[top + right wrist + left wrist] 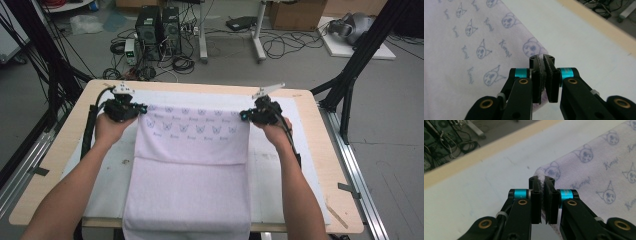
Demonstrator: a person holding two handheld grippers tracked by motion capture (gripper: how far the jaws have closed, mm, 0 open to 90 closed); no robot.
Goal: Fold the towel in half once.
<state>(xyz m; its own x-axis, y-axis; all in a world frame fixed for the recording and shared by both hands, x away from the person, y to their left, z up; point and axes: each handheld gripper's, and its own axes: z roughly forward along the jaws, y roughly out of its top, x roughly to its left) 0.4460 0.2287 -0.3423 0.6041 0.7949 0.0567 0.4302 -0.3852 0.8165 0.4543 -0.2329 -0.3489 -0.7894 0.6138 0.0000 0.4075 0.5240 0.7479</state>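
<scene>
We see a pale lilac towel (192,165) lying on the white mat (280,165) that covers the tabletop (327,150). Its cloth carries rows of small blue cartoon faces with a short script word between them. Its far edge is lifted, and a printed band hangs from it over the plain, fluffy part below; a straight step crosses the towel where that band ends. Its near end hangs over the near edge of the tabletop. The left tongs (136,108) pinch the far left corner of the towel, their jaws nearly together with a fold of cloth between them. The right tongs (243,115) clamp the far right corner likewise.
</scene>
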